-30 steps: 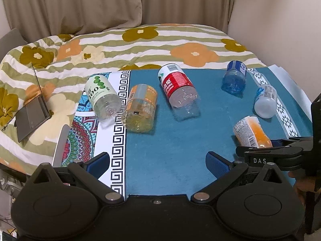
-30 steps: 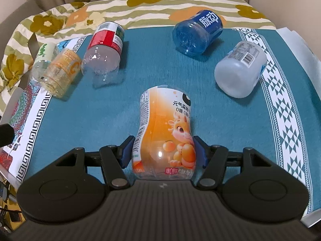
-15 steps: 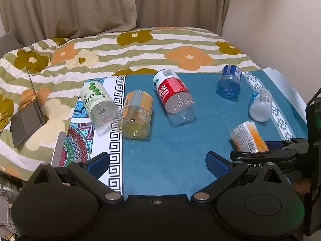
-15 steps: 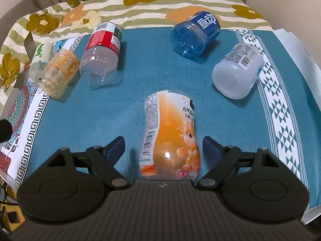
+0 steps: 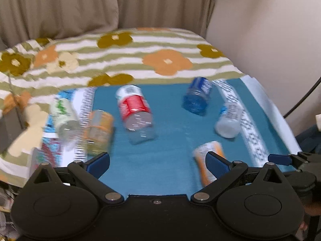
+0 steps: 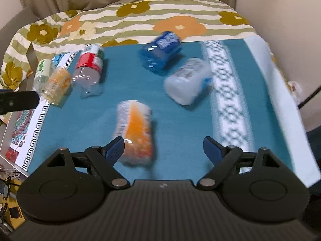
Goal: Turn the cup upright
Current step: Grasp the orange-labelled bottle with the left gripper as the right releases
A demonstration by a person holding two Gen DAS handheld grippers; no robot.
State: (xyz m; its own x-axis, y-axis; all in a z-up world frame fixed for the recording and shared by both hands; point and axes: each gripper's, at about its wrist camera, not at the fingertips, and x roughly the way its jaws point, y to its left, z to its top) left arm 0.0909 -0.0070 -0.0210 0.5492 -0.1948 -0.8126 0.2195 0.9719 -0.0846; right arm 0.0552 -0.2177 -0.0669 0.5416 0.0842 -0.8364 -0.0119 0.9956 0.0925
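Your right gripper [image 6: 163, 148] has its two blue-padded fingers [image 6: 212, 147] spread wide, nothing between the pads, and it points forward and slightly down. Your left gripper [image 5: 158, 161] is spread just as wide and empty, aimed the same way. In the left wrist view one blue fingertip of your right gripper [image 5: 279, 159] shows at the right edge, level with your left one. Both views are smeared with motion blur.

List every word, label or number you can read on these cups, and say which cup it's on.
No text is legible; both views are motion-blurred.
Orange cup: label print, unreadable.
Blue cup: white characters, smeared.
Red cup: white marks, unreadable.
Clear cup: label blurred.
Green cup: green print, unreadable.
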